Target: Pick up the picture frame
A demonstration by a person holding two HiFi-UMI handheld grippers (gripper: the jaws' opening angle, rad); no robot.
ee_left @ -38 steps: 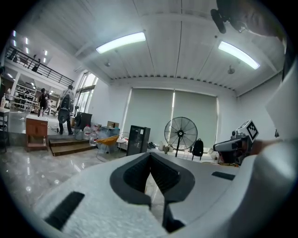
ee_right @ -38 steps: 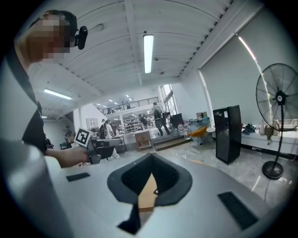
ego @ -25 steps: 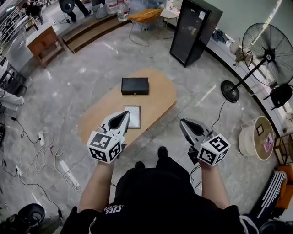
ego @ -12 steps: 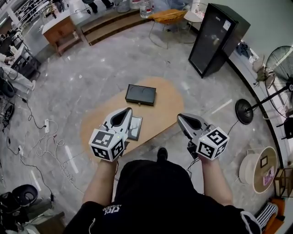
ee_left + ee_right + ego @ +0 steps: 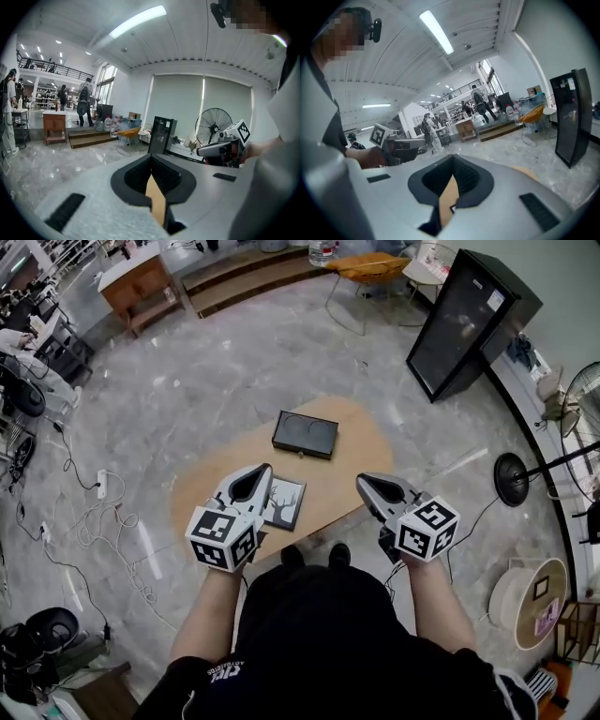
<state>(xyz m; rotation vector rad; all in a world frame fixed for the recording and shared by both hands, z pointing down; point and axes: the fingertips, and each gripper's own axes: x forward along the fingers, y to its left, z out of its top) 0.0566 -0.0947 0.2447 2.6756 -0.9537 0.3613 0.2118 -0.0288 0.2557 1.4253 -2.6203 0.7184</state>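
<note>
Approach step, by judgement. Left gripper (image 5: 255, 474) and right gripper (image 5: 367, 484): jaws together, empty, at the near edge of the table (image 5: 342, 470). Frame (image 5: 284, 503) lies flat just beside the left tip, box (image 5: 306, 434) beyond. Next: open, lower onto the frame. Only the head view shows the frame clearly; gripper views confirm closed jaws

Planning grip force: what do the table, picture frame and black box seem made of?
Table: light tan, even matte top, likely wood or veneer. Picture frame: thin dark border round a pale print; wood or plastic, unclear. Black box: smooth, faint sheen; probably plastic or coated board.
</note>
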